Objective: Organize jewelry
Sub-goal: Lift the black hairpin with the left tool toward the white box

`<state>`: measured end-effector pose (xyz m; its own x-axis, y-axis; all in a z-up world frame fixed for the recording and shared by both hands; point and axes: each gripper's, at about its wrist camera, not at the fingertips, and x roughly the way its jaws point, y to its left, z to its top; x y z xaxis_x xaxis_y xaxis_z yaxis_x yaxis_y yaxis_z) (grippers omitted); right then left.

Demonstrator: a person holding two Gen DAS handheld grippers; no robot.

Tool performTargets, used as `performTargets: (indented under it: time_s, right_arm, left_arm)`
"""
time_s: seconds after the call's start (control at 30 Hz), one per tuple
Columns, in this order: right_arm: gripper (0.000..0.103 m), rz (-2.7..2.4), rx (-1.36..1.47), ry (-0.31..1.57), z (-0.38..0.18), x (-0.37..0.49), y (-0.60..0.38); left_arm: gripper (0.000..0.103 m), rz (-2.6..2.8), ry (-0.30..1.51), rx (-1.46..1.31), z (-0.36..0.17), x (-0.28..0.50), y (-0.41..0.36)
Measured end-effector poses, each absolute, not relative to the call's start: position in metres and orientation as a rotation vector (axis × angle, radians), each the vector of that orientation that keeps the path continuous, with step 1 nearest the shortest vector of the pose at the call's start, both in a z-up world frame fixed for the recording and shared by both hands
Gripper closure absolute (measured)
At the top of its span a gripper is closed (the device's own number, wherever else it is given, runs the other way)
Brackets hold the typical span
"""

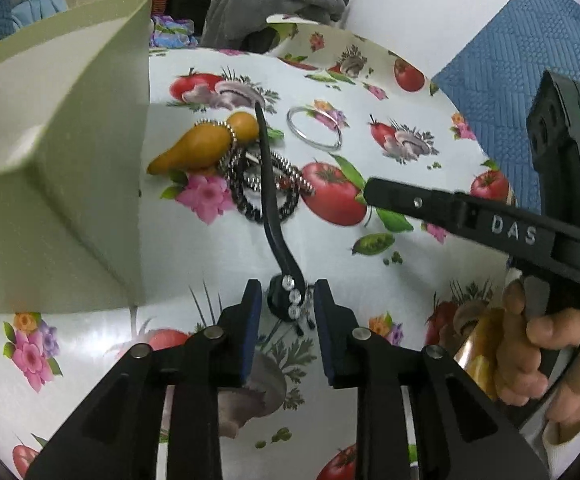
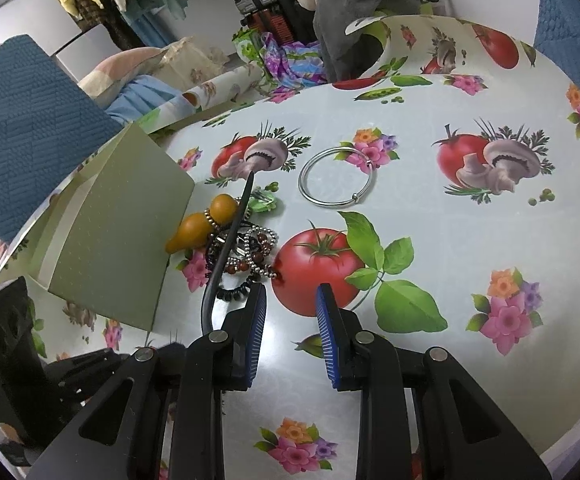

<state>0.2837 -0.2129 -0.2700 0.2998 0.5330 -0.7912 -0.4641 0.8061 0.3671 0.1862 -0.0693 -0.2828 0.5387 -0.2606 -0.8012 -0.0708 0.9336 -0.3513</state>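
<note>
The left gripper (image 1: 287, 304) hangs low over the flowered tabletop (image 1: 370, 80) with its fingers (image 1: 249, 308) a little apart. Between them sits the rhinestone-studded black end of a hair band (image 1: 267, 184), but a gap shows on either side, so the pads do not press on it. The band arcs away across a heap of beaded bracelets (image 1: 261, 184) that lies beside a yellow gourd-shaped charm (image 1: 197, 146). A silver bangle (image 1: 314, 128) rests alone on the cloth a bit farther right. A green box (image 1: 49, 160) stands open just left of the heap. The right gripper (image 2: 292, 312) hovers near the heap with its blue-padded fingers (image 2: 328, 320) slightly apart and nothing between them, only the printed tomato below.
</note>
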Motion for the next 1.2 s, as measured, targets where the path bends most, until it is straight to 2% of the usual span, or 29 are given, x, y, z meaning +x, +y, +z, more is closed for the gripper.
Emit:
performTargets:
  time_s: [0.4, 0.43, 0.5, 0.53, 1.2]
  right_arm:
    - [0.079, 0.674, 0.056, 1.078, -0.271, 0.281, -0.21]
    - [0.079, 0.679, 0.052, 1.078, -0.272, 0.281, -0.209]
    - [0.079, 0.688, 0.05, 1.08, -0.272, 0.28, -0.206]
    - [0.079, 0.695, 0.055, 1.081, -0.273, 0.28, -0.204]
    - [0.079, 0.736, 0.01, 1.112, -0.292, 0.3, -0.175]
  left_arm:
    - [0.077, -0.005, 0.965, -0.265, -0.292, 0.221, -0.076]
    - [0.079, 0.002, 0.962, -0.243, -0.292, 0.223, -0.077]
    - [0.092, 0.003, 0.965, -0.245, -0.293, 0.227, -0.075]
    - [0.093, 0.0, 0.964, -0.248, -0.292, 0.228, -0.074]
    - [0.093, 0.007, 0.917, -0.244, -0.265, 0.217, -0.068]
